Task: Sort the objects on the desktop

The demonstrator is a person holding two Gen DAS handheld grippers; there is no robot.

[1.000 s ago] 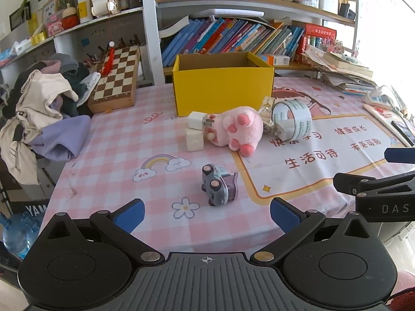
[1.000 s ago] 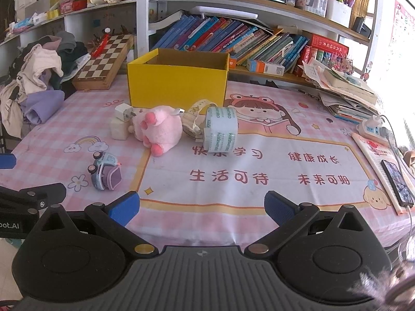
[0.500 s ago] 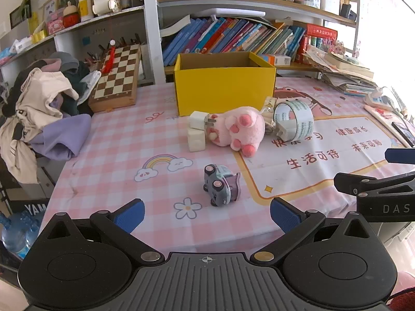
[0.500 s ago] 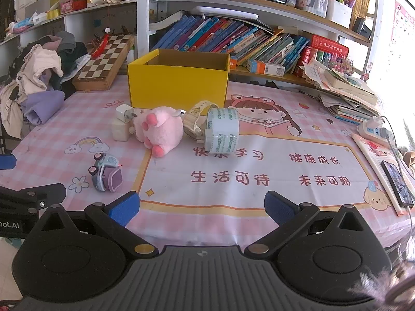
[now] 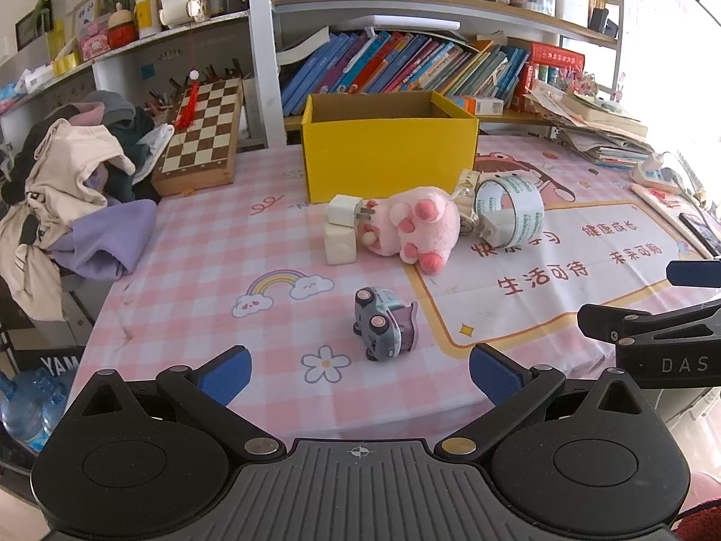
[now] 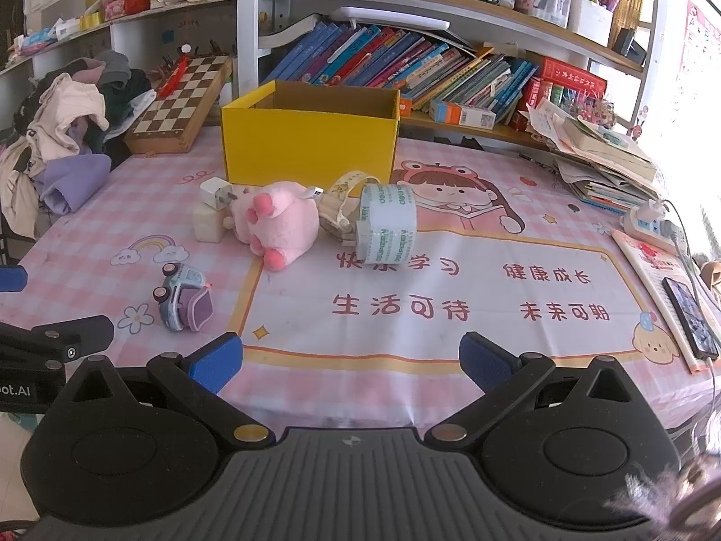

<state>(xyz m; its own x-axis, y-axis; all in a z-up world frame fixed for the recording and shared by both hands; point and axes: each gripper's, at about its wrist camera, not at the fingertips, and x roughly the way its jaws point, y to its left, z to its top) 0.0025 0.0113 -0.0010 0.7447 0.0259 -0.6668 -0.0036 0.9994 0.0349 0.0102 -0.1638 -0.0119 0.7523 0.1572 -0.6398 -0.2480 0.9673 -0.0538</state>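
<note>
While both tools hang at the near edge of the tabletop [image 5: 189,270] with nothing between their fingers, the sorting looks not yet begun: every loose item lies outside the yellow box [image 5: 390,153]. The left hand-held gripper [image 5: 360,372] is spread wide and empty, and the toy car [image 5: 383,331], tipped on its side, lies just ahead of it, a little right of its centre line. Farther ahead, just in front of the box, the pink plush [image 5: 414,225] lies touching two white chargers [image 5: 341,225], with a tape roll [image 5: 511,212] standing on edge to its right. The right hand-held gripper [image 6: 351,363] is equally wide and empty; from it the tape roll [image 6: 388,223] stands nearly straight ahead and the car [image 6: 182,297] lies ahead to the left. The likely first step is a pick of the car by the left tool: it needs to advance and lower so the fingers straddle the small body, then close gently, since the rounded toy may roll.
</note>
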